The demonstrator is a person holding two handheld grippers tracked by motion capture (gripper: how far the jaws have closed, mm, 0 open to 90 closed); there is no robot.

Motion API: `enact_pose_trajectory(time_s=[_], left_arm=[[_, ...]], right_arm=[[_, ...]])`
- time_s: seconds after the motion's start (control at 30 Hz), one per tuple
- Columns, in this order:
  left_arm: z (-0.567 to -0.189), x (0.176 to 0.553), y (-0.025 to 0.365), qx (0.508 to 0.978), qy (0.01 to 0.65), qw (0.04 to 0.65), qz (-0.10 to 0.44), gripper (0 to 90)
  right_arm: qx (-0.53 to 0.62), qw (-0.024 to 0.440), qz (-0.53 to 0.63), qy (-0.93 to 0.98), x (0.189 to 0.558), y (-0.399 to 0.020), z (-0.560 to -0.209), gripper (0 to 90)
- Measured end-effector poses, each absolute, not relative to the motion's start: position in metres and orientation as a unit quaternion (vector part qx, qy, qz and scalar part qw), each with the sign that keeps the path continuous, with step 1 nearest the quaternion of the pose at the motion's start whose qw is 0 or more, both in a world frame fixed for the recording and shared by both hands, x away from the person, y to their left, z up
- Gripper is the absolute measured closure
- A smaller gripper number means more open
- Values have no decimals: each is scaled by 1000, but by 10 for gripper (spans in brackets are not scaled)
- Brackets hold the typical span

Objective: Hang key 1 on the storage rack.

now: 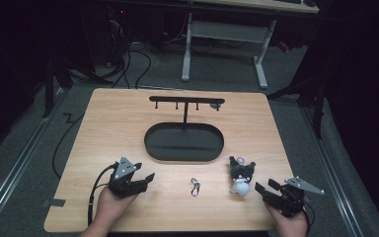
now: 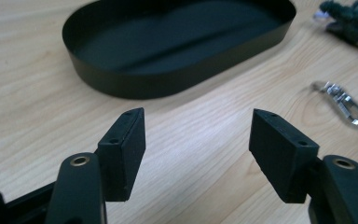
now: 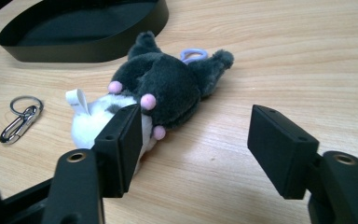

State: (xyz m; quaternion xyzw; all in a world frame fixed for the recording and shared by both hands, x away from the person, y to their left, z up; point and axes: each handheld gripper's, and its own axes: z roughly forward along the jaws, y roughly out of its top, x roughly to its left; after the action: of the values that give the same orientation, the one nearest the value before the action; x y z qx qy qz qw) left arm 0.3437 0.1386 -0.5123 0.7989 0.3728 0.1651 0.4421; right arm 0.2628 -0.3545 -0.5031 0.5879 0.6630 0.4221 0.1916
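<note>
Probably to pick up the plush toy (image 3: 158, 88) lying just ahead-left of the empty, wide-open right gripper (image 3: 193, 140), swing left and centre its body between the jaws, while the left gripper (image 2: 198, 149) waits open and empty too.

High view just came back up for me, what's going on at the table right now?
A person holds a gripper in each hand at the near edge of the wooden table, and neither grips anything. The left gripper and right gripper both rest with jaws open. A black-and-white plush toy lies just ahead of the right gripper, a small metal carabiner clip lies between the two, and a black oval tray with a hanger stand sits beyond.
</note>
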Motion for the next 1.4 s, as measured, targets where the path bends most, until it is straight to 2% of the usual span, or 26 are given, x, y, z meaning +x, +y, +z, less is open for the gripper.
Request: enact_pose_trajectory(time_s=[0.33,0.47,0.67,0.87,1.0,1.17,1.4], left_arm=[[-512,345,139,800,367,451,147,377],[-515,345,136,806,363,446,143,377],[-515,342,132,811,351,449,135,428],[-515,338,134,812,349,443,150,410],[-515,338,135,813,351,441,149,400],[-516,339,135,814,350,441,145,400],[-516,337,135,813,348,443,149,400]], right_arm=[[571,206,413,679,264,-346,-507,360],[561,214,425,677,262,-346,-501,394],[541,215,439,684,264,-338,-495,435],[513,209,442,706,269,-320,-489,602],[476,178,454,732,268,-298,-487,692],[432,162,445,768,266,-266,-489,885],[424,144,407,796,268,-248,-504,900]])
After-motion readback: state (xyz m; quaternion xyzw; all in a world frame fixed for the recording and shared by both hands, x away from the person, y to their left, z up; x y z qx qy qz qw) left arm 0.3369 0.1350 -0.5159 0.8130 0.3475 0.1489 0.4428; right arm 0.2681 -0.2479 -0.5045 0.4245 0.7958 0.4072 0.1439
